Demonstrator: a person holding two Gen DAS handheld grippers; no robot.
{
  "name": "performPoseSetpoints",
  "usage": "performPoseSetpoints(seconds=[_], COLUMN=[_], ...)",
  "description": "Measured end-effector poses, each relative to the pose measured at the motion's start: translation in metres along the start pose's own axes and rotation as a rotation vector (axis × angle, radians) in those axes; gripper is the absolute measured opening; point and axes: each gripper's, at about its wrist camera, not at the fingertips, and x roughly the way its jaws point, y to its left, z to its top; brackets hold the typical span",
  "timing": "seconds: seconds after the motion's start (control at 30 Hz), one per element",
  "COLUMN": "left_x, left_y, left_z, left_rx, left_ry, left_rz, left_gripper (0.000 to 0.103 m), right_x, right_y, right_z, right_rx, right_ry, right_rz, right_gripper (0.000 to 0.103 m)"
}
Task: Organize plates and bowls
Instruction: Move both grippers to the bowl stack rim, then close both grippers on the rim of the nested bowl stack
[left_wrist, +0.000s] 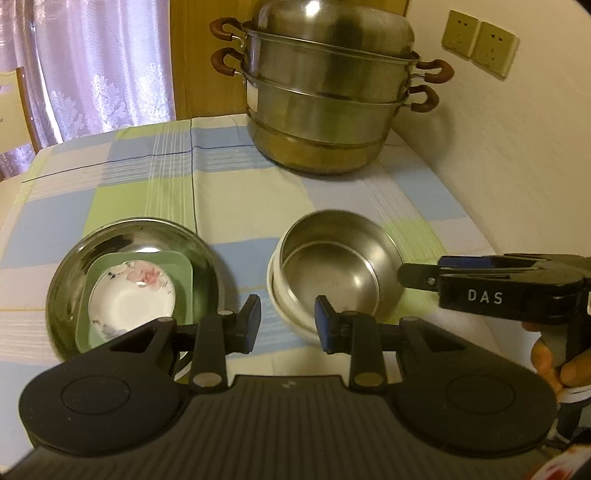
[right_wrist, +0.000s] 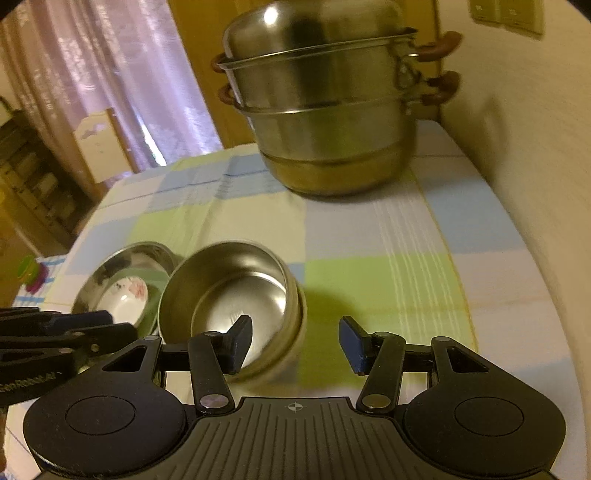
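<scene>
Nesting looks finished: steel bowl (left_wrist: 334, 258) inside white bowl (left_wrist: 284, 306), dishes on steel plate (left_wrist: 74, 266), left gripper (left_wrist: 287, 320) and right gripper (right_wrist: 295, 341) gaping, seemingly empty.

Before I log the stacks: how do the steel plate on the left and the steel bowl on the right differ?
The steel plate is wide and shallow; the steel bowl is narrower and deeper. The steel plate carries a green dish and a floral saucer; the steel bowl is empty and sits nested in a white bowl. Both are shiny metal.
</scene>
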Motion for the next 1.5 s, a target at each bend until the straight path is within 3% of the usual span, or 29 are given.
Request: performPoseSetpoints(seconds=[0.1,0.17,0.53,1.17,1.5], left_x=[0.013,0.020,0.041,0.046,0.057], left_y=[-0.003,-0.003,-0.007,-0.003,0.004], left_z=[0.005,0.007,0.006,0.023,0.023], left_rx=[-0.021,-0.036,-0.072,-0.083,-0.116], left_ry=[0.000,0.001,0.026,0.051,0.100], left_rz=[0.021,0.035,0.056,0.054,0.048], left_gripper=[0.029,0.029,0.016,0.013,0.013], right_x=[0.011,0.020,0.040,0.038,0.043], right_y=[-0.004,-0.007,-0.018,-0.038,-0.022], right_z=[0.007,0.010,0.016,0.047,0.057], right_rx=[-0.023,-0.033,0.014,0.311,0.214], right_ry=[-0.006,-0.003,0.020,0.216,0.269], right_rz=[0.041,0.064,0.120,0.090,0.047], right_gripper=[0.050,0.040,0.012,0.011,0.011])
